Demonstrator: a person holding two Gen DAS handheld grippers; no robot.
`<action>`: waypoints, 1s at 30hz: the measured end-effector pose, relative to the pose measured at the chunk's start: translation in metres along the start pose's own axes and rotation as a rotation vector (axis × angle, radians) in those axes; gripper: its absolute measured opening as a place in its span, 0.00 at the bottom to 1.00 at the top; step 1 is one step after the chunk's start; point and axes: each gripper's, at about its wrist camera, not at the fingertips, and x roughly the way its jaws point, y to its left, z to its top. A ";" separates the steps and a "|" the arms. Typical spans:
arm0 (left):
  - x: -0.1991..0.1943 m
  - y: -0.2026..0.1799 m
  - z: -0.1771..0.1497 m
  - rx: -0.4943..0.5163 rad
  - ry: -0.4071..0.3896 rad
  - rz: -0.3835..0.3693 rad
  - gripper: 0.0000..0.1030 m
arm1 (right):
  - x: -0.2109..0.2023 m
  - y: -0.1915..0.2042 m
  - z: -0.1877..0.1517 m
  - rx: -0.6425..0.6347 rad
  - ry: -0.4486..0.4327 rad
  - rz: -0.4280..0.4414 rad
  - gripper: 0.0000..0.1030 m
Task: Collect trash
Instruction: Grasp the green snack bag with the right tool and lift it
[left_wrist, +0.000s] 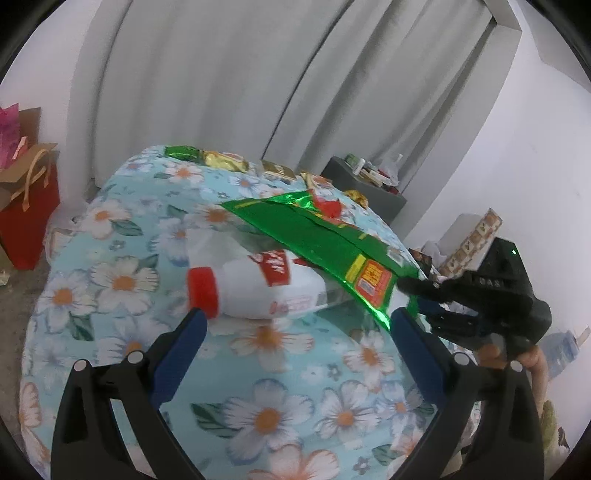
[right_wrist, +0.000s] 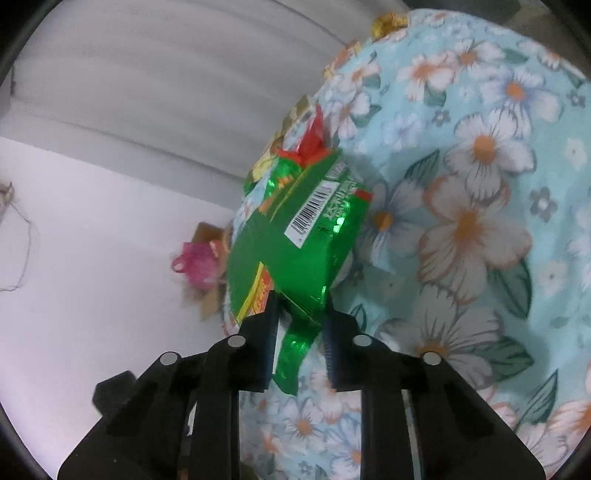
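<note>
Shiny green foil snack wrapper (right_wrist: 295, 236) crumpled, barcode showing, pinched at its corner by right tongs (right_wrist: 300, 332), left tongs (left_wrist: 295, 325) spread wide, angled down near white red-capped bottle (left_wrist: 255, 284)

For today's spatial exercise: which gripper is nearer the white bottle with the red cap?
Left. The left gripper frames the white bottle just ahead; the right gripper holds the green wrapper beyond it.

A shiny green foil snack wrapper (left_wrist: 325, 236) with a red-and-yellow label and a barcode panel is lifted and slanted above the floral cloth. Partly beneath it, a white plastic bottle (left_wrist: 258, 288) with a red cap lies on its side.
</note>
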 end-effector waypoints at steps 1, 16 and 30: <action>-0.001 0.002 0.000 -0.004 0.000 0.003 0.94 | -0.002 0.001 -0.001 -0.002 0.002 0.011 0.13; 0.013 -0.002 0.002 -0.015 0.016 -0.060 0.94 | -0.152 -0.042 -0.042 0.133 -0.304 0.033 0.06; 0.035 -0.073 -0.013 0.135 0.087 -0.185 0.94 | -0.120 -0.019 -0.120 0.090 0.015 -0.117 0.58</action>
